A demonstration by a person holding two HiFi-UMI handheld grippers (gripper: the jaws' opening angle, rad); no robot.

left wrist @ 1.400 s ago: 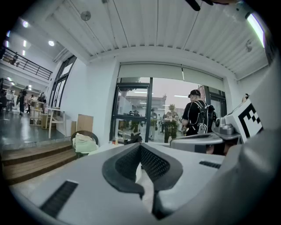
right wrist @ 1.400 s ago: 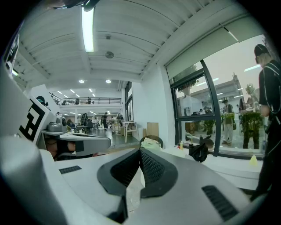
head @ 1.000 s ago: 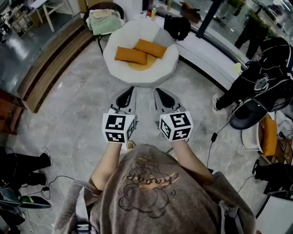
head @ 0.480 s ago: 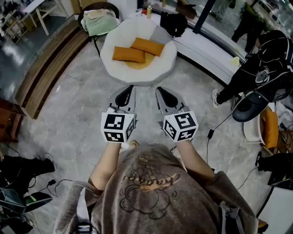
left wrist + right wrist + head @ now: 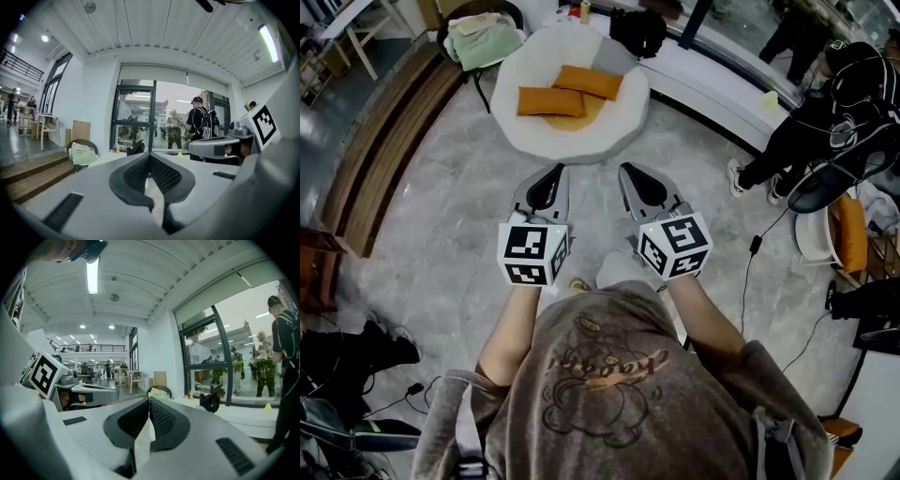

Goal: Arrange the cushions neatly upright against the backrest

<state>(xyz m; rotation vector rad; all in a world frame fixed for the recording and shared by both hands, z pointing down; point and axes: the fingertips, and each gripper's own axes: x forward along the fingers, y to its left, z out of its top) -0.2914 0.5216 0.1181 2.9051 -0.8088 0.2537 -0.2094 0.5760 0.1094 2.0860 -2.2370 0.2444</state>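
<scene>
Two orange cushions lie flat on a round white chair (image 5: 525, 142) at the top of the head view: one to the left (image 5: 551, 101), the other (image 5: 588, 82) behind it to the right. Neither leans on the backrest. My left gripper (image 5: 553, 170) and right gripper (image 5: 630, 169) are held side by side over the grey floor, short of the chair's front rim. Both point at the chair. The left gripper (image 5: 150, 155) is shut with nothing between its pads. The right gripper (image 5: 150, 401) is shut and empty too.
A wicker chair with pale green cloth (image 5: 478, 39) stands left of the white chair. A black bag (image 5: 637, 28) sits on a long white bench (image 5: 712, 89) behind. A person in black (image 5: 825, 122) sits at the right. Wooden steps (image 5: 384, 159) run along the left. A cable (image 5: 750, 272) crosses the floor.
Both grippers have moved a little forward toward the white chair, still side by side and shut. The chair now sits higher and further left in the head view.
</scene>
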